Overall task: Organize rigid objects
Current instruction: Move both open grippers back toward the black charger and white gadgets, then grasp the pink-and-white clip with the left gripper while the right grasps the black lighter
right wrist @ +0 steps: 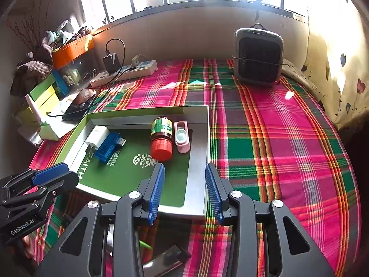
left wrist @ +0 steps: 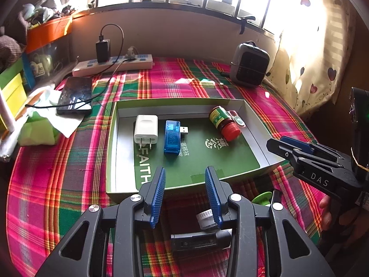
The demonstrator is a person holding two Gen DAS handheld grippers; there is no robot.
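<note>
Here, the left gripper (left wrist: 185, 194) hovers with its blue-ribbed jaws apart and nothing between them, just in front of the near wall of a shallow green box (left wrist: 110, 143). The right gripper (right wrist: 184, 191) is likewise spread and empty, hanging over the box's near right corner.

Inside the box, on its green printed floor, lie four things. A white plug adapter (left wrist: 146, 129) sits at the left, prongs toward the viewer. Just beside it, to its right, lies a blue USB tester (left wrist: 172, 137) with its metal plug pointing right. Further right, a small bottle (left wrist: 223, 122) with a green label and red cap lies on its side, and a pink case (right wrist: 182, 136) lies touching it, against the far right wall.

On the plaid tablecloth (right wrist: 276, 138) below the left gripper lie a white-capped item (left wrist: 205, 218) and a dark rectangular object (left wrist: 198, 241), partly hidden.

Beyond the box stand a grey heater (right wrist: 258, 56), a white power strip (left wrist: 113, 64) and a black phone (left wrist: 75, 95).
</note>
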